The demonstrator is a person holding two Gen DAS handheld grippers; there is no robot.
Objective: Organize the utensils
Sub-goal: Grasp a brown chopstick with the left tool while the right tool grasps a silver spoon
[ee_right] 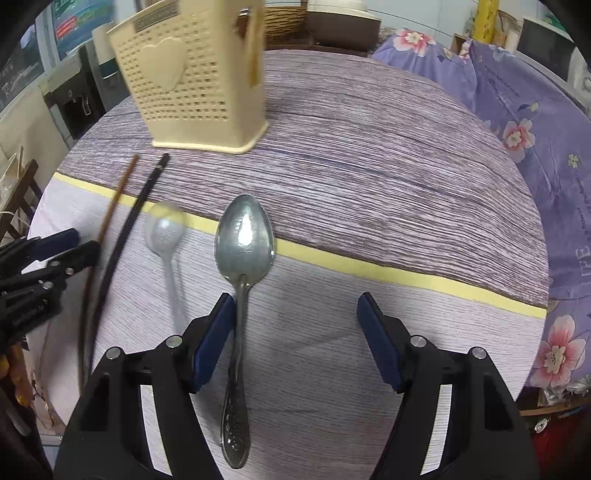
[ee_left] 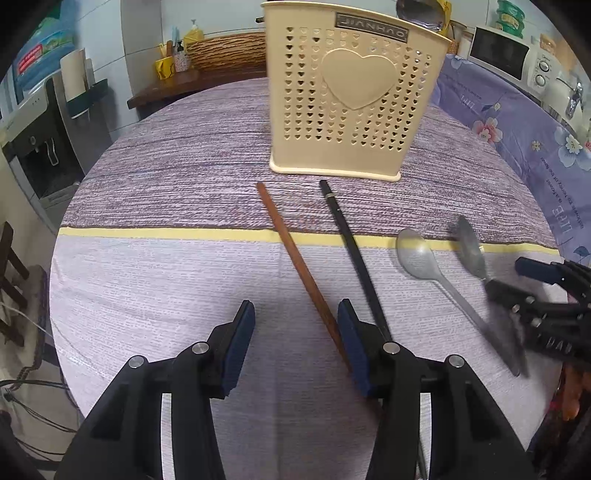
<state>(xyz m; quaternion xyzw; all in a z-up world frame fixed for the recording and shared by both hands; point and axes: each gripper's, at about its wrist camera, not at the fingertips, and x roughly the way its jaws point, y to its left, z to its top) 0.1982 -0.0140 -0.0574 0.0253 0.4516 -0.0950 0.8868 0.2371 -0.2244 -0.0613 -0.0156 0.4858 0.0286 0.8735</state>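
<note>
Right gripper (ee_right: pixel 295 332) stands wide around the embossed metal spoon (ee_right: pixel 243 240), whose stiff, slick, light handle looks best pinched mid-shaft, clear of the bowl.

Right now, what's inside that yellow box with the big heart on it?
A spoon bowl pokes above the holder's rim. The rest inside is hidden: the little heart holes are too small to see through.

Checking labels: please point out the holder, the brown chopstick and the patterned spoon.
holder (ee_left: pixel 354 110), left wrist view, heart on front wall.
brown chopstick (ee_left: pixel 291 251), left wrist view, mid-shaft.
patterned spoon (ee_right: pixel 244 236), right wrist view, bowl.
</note>
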